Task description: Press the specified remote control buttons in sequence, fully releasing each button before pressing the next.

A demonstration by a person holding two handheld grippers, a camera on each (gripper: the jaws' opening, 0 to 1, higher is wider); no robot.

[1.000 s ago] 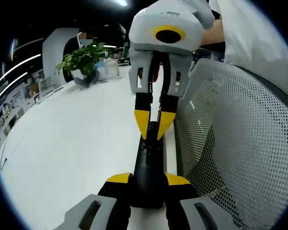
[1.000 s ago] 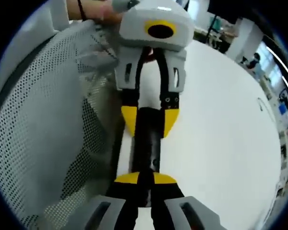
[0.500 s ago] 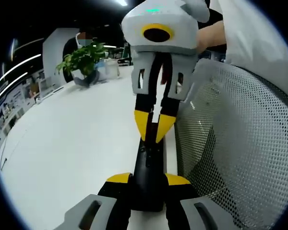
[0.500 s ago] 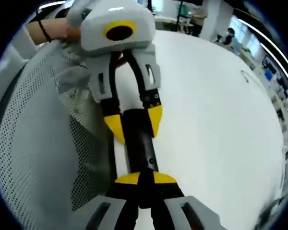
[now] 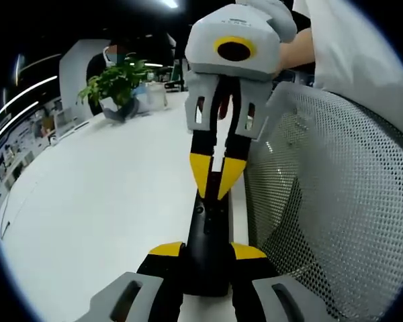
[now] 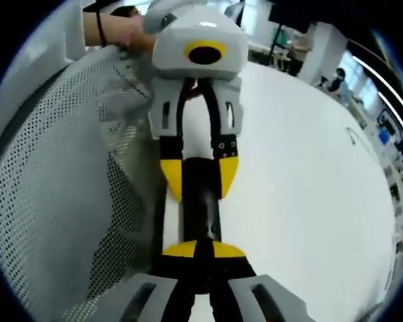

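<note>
A slim black remote (image 5: 208, 228) lies lengthwise near the edge of a white table (image 5: 107, 201). My left gripper (image 5: 207, 251) is shut on its near end, with a yellow tip on either side. My right gripper (image 5: 215, 186) comes in from the top of the left gripper view. Its yellow tips are closed together, pointing down at the remote's far end, and seem to touch its top face. In the right gripper view, my right gripper (image 6: 201, 249) is shut over the remote (image 6: 200, 215). Beyond it, the left gripper (image 6: 199, 180) clamps the remote's sides.
A grey mesh chair back (image 5: 336, 201) stands right beside the table edge, close to the remote. A potted plant (image 5: 117, 84) sits at the far end of the table. A person's hand (image 6: 121, 30) holds the left gripper. Open white tabletop (image 6: 309, 174) lies on the remote's other side.
The right gripper has rocked sideways and back over the remote's far end; its view swung with it. The left gripper and the remote have kept their place.
</note>
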